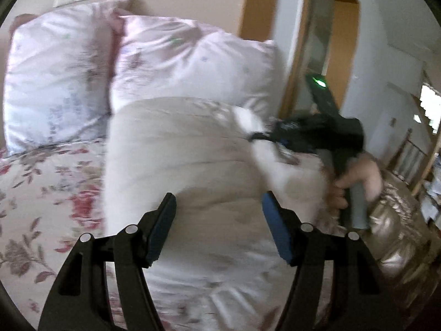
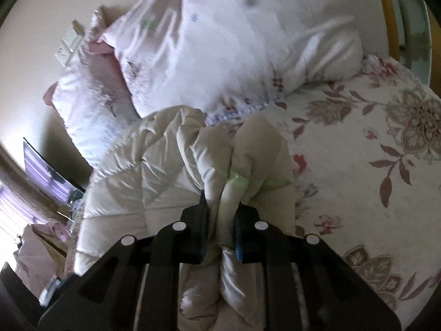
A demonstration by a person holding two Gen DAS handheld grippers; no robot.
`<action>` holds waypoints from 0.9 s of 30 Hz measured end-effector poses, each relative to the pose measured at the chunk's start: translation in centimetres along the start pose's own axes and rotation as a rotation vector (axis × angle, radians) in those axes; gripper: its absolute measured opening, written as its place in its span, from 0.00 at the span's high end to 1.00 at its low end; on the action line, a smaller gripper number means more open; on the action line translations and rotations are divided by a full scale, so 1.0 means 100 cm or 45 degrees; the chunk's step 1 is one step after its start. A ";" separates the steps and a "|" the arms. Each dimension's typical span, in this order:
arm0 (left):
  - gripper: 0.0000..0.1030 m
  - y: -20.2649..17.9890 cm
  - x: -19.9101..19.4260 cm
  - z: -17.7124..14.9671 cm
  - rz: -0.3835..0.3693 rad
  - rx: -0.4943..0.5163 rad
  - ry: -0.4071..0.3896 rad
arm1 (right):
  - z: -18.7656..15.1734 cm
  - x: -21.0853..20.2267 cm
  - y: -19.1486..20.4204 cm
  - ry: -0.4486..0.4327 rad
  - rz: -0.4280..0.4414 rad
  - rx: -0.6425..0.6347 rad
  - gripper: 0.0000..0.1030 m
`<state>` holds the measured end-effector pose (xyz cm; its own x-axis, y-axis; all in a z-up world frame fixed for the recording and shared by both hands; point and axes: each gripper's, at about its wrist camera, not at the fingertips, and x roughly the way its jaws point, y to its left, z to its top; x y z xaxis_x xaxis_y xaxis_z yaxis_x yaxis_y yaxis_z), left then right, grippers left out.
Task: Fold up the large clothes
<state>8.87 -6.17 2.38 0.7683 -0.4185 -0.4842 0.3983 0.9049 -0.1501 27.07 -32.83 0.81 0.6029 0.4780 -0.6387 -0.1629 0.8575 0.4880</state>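
Note:
A large cream quilted puffer coat lies on a floral bedspread. My left gripper is open just above the coat, its blue-padded fingers apart with nothing between them. My right gripper is shut on a bunched fold of the cream coat, lifted above the bed. In the left wrist view the right gripper shows at the coat's right side, held by a hand, with coat fabric in its jaws.
Two pale pink pillows stand at the head of the bed against a beige wall. A wooden door frame is at the right. A shiny bronze garment lies at the right edge of the left wrist view.

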 end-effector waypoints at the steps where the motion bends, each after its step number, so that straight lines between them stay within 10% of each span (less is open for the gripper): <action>1: 0.36 0.004 0.003 0.000 0.032 -0.008 0.015 | -0.001 0.003 -0.003 0.012 -0.008 0.007 0.83; 20: 0.36 0.006 0.046 -0.009 0.165 0.106 0.165 | -0.021 0.019 -0.054 0.093 0.022 0.225 0.62; 27: 0.35 0.008 0.046 -0.011 0.182 0.101 0.176 | -0.031 -0.062 -0.020 -0.164 -0.103 0.034 0.57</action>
<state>12.22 -7.29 -0.90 0.7458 -0.2670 -0.6103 0.3328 0.9430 -0.0058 21.25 -36.94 1.88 0.7087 0.3779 -0.5957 -0.0900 0.8859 0.4550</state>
